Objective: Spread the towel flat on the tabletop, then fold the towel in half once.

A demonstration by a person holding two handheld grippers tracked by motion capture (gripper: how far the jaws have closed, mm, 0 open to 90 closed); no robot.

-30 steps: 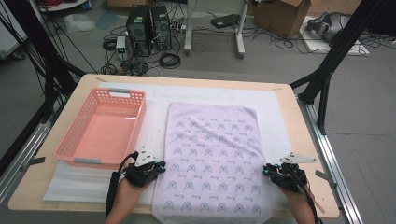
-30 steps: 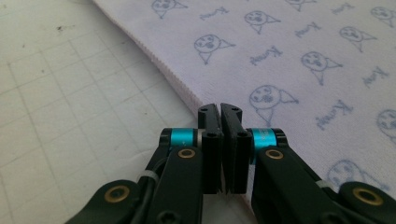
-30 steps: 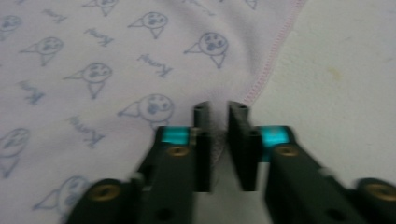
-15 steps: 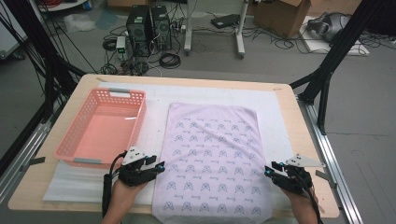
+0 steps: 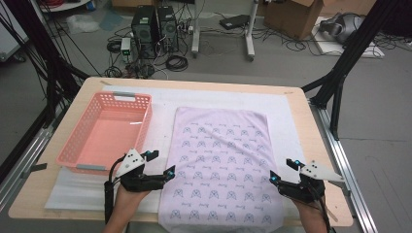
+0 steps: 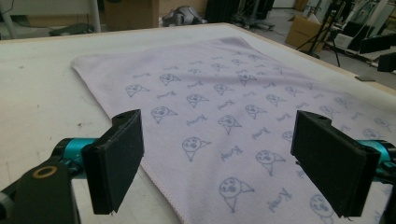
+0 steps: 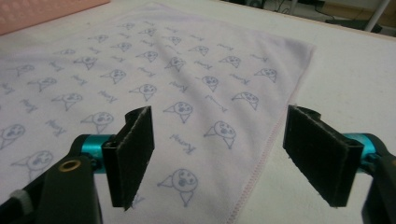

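Lilac cloth dominates the table: the towel [image 5: 221,170], printed with little faces, lies flat and smooth on a white mat [image 5: 160,104], its near hem hanging just over the table's front edge. That overhang is the risk, I'd say — a careless tug on one side alone could drag the whole sheet askew or slide it off the front. Uneven pinches would put a skewed crease in any fold.

Next in size, the pink basket [image 5: 70,155] sits to the left of the towel, close but apart, and it's empty — bare floor inside.

Now the tools. The left gripper [image 5: 163,165] hovers at the towel's left edge, jaws just opened wide, nothing between them but fabric lying below. The right gripper [image 5: 282,170] mirrors it at the right edge, jaws likewise just spread, gripping nothing. Pads that close too shallow on that hem could let the thin cloth slip free.
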